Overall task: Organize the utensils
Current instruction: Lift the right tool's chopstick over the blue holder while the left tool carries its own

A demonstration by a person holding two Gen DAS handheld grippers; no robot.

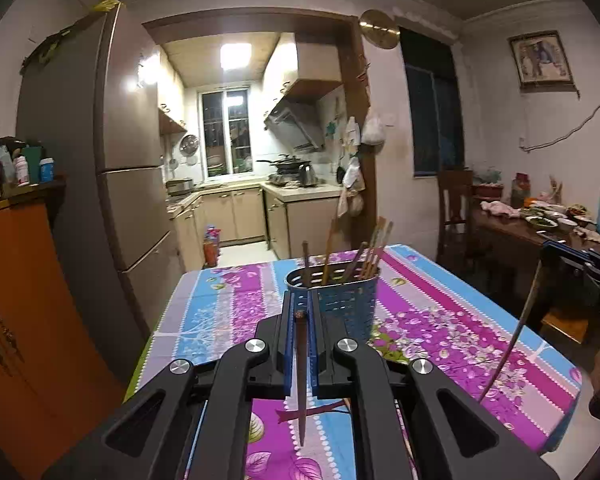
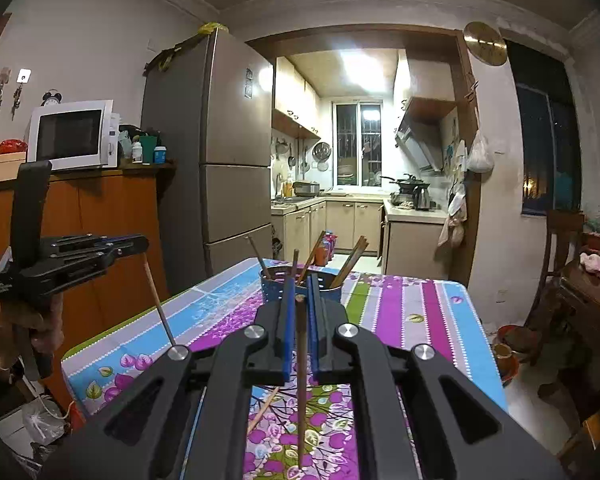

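Observation:
In the left wrist view my left gripper (image 1: pixel 301 304) is shut on a dark chopstick (image 1: pixel 301 380) that hangs point-down over the floral tablecloth (image 1: pixel 440 320). Just beyond its fingertips stands a blue perforated utensil holder (image 1: pixel 340 300) with several chopsticks in it. At the right edge my right gripper (image 1: pixel 550 252) pinches a thin chopstick (image 1: pixel 514 336) that dangles toward the table. In the right wrist view my right gripper (image 2: pixel 300 286) is shut on a brown chopstick (image 2: pixel 301 380). The holder (image 2: pixel 274 286) sits right ahead of it. At the left, a hand carries my left gripper (image 2: pixel 142 245) with its chopstick (image 2: pixel 160 304).
One loose chopstick (image 2: pixel 262 410) lies on the tablecloth below my right gripper. A fridge (image 2: pixel 220 152) and an orange cabinet (image 2: pixel 92 232) with a microwave (image 2: pixel 70 134) stand to the left. A dark wooden table (image 1: pixel 540 236) with dishes and a chair (image 1: pixel 454 208) are at the right.

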